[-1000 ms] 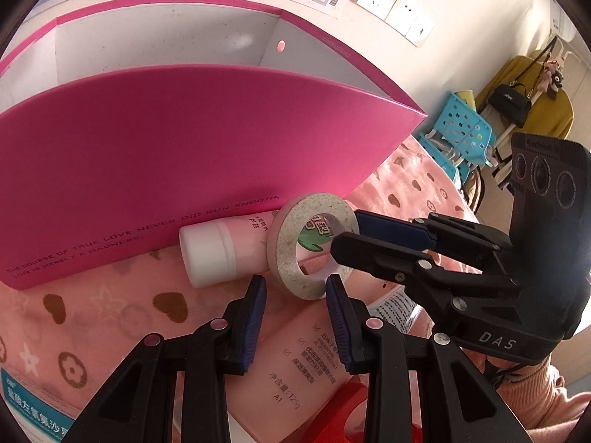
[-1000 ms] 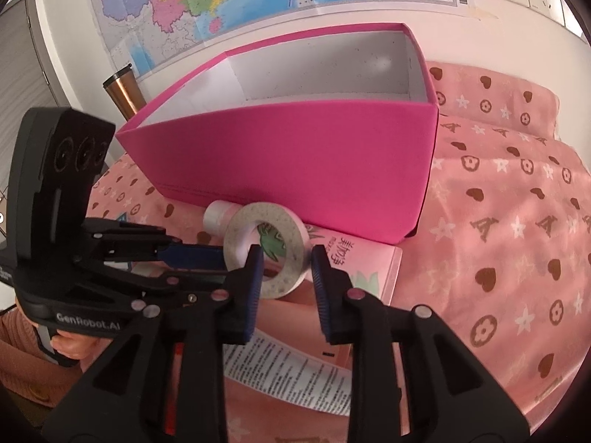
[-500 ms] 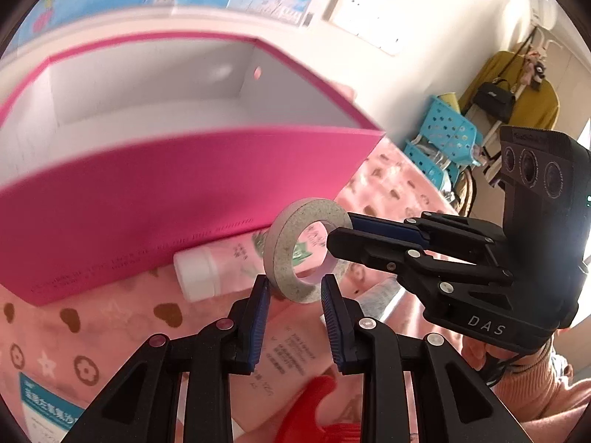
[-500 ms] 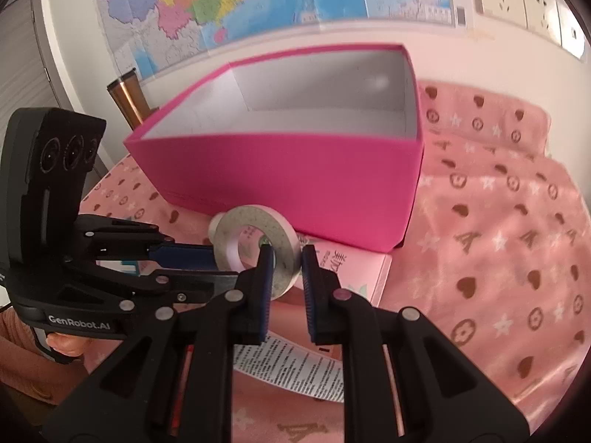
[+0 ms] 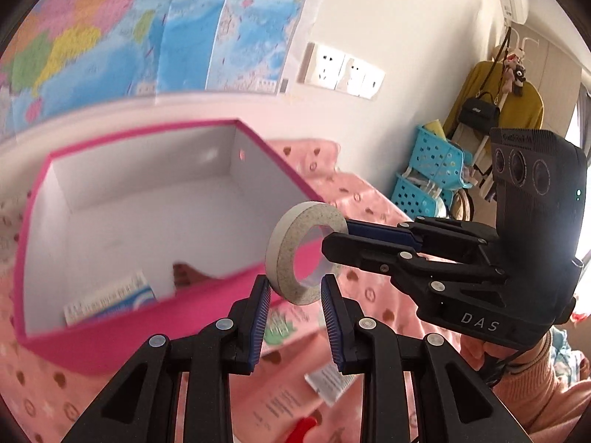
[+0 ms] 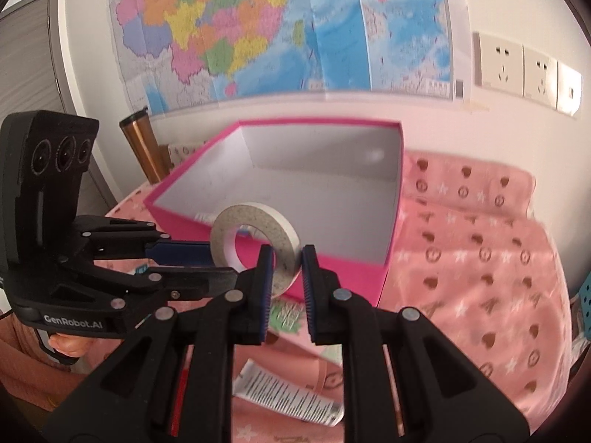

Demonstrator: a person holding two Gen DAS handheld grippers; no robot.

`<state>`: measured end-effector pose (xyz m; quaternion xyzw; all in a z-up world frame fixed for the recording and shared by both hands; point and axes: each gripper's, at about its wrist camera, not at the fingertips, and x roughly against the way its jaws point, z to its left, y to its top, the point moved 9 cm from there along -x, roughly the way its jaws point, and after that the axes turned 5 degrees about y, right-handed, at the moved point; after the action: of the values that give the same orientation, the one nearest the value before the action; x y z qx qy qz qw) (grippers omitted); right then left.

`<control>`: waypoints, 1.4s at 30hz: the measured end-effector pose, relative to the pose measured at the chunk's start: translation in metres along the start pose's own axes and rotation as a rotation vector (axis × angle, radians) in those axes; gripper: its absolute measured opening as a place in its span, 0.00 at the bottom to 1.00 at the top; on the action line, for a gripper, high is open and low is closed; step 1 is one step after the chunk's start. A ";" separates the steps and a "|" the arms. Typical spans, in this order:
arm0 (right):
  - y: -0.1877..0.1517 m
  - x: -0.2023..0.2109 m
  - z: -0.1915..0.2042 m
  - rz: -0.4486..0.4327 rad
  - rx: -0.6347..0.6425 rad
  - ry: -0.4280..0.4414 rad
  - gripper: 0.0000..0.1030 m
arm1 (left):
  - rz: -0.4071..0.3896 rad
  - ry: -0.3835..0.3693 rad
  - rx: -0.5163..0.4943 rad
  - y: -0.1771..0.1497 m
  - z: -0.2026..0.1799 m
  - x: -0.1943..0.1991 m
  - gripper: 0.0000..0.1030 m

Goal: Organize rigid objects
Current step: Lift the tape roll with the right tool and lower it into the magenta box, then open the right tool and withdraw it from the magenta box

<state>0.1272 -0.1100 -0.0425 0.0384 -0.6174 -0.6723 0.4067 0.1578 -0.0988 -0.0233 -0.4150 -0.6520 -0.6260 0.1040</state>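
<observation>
A white tape roll [image 5: 284,254] [image 6: 258,217] hangs in the air just in front of the near wall of the pink box [image 5: 166,306] [image 6: 332,269]. My left gripper [image 5: 295,289] [image 6: 221,262] is shut on the roll's lower rim. From the other side, my right gripper [image 6: 287,264] [image 5: 334,234] is shut on the roll's edge. The box is open on top, white inside, with a blue and white packet [image 5: 107,295] lying in its near corner.
Under the grippers, a pink pouch [image 5: 280,402], a white tube [image 6: 288,395] and a red item [image 5: 303,428] lie on the pink patterned cloth [image 6: 480,277]. A copper tumbler [image 6: 142,144] stands behind the box. Blue baskets [image 5: 428,173] sit off the table.
Both grippers closed on the tape roll and lifted it off the pink bottle. The views rose, so the inside of the pink box shows now.
</observation>
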 end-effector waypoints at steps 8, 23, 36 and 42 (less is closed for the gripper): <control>0.030 -0.018 -0.023 0.013 -0.036 0.009 0.17 | 0.010 0.029 0.008 0.032 0.014 -0.019 0.27; 0.027 -0.059 -0.056 0.126 -0.094 -0.064 0.18 | 0.147 0.025 0.103 0.034 0.035 -0.067 0.26; 0.027 -0.042 -0.062 0.086 -0.108 -0.124 0.36 | 0.157 0.072 0.139 0.027 0.053 -0.074 0.27; 0.019 -0.023 -0.055 0.058 -0.115 -0.086 0.37 | 0.073 0.104 0.096 0.022 0.052 -0.042 0.32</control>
<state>0.1829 -0.1384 -0.0496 -0.0317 -0.5955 -0.6955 0.4007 0.2196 -0.0717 -0.0453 -0.4002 -0.6594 -0.6103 0.1803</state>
